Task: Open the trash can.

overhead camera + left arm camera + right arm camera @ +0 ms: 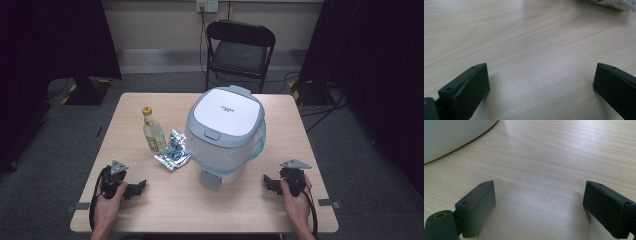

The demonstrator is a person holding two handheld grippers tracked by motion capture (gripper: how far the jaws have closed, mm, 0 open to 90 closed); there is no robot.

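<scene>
Wooden table point(165, 200) bears a white, grey-lidded bin point(225, 135) between left gripper point(136, 189) and right gripper point(270, 182), jaws wide apart, empty.

The person's forearms run off the bottom of the high view, so only the hands show. The bin point(225, 135) hides the table point(165, 200) behind it, and the print on its white lid is too small to read. The label on the bottle point(153, 131) is too small to read too, and so is the print on the crinkled blue packet point(173, 152). In the right gripper view the bin's pale wall point(451, 137) is cut off at the top left corner. In the left gripper view a sliver of the packet point(614, 3) is clipped by the top edge, blurred.
</scene>
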